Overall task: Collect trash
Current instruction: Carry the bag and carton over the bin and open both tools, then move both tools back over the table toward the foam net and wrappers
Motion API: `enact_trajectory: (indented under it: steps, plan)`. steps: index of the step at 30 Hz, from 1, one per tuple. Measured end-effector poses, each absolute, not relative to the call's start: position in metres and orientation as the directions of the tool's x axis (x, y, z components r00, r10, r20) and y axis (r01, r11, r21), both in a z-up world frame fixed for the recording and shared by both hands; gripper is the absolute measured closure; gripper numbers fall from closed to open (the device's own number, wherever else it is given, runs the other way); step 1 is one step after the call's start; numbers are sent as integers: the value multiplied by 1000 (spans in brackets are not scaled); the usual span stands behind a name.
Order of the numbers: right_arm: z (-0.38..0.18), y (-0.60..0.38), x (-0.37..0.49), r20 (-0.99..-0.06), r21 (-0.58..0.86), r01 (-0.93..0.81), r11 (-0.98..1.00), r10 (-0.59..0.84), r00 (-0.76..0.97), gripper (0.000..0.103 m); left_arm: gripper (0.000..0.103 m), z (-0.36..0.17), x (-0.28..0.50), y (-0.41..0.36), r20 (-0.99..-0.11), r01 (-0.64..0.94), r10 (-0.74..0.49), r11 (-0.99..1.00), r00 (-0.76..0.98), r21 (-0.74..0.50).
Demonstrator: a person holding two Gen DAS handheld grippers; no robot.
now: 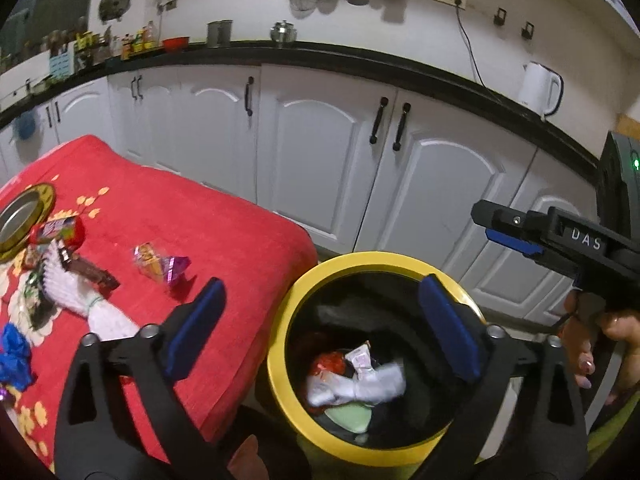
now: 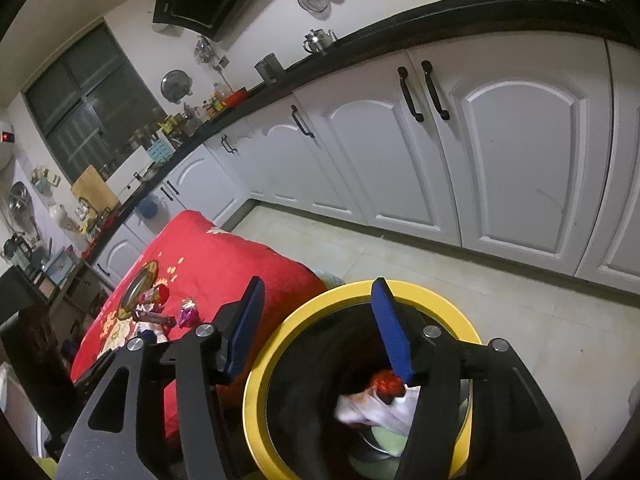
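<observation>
A yellow-rimmed bin [image 1: 280, 320] with a black liner stands beside a red-clothed table [image 1: 224, 240]. Inside lie a white crumpled wrapper [image 1: 360, 386] and a red one [image 1: 328, 362]. My left gripper [image 1: 324, 320] is open and empty above the bin's left rim. My right gripper [image 2: 320, 328] is open and empty over the same bin [image 2: 264, 360]; it also shows at the right of the left wrist view [image 1: 508, 228]. On the table lie a purple and orange wrapper [image 1: 160, 266], a brown bar wrapper [image 1: 90, 272], white paper [image 1: 76, 296] and blue scrap [image 1: 14, 356].
White kitchen cabinets [image 1: 320, 152] with black handles run behind under a black countertop. A white kettle [image 1: 540, 88] stands on it. A gold-rimmed metal plate [image 1: 20, 218] and a red packet [image 1: 60, 232] sit on the table's left. Tiled floor [image 2: 520, 320] lies right of the bin.
</observation>
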State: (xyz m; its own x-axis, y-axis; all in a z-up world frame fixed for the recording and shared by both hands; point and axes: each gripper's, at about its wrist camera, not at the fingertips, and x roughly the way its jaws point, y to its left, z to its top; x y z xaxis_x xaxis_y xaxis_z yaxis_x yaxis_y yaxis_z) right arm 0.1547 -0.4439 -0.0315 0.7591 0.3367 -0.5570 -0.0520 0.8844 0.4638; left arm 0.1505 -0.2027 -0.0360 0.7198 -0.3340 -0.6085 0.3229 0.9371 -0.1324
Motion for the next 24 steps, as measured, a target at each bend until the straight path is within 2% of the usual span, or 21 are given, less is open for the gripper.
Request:
enact_trajectory:
  steps: [24]
  plan:
    - [10,-387,141,-497,356,-224,907,387,777,44,11,11,112,-138,-480,179,-216,976,850,-122]
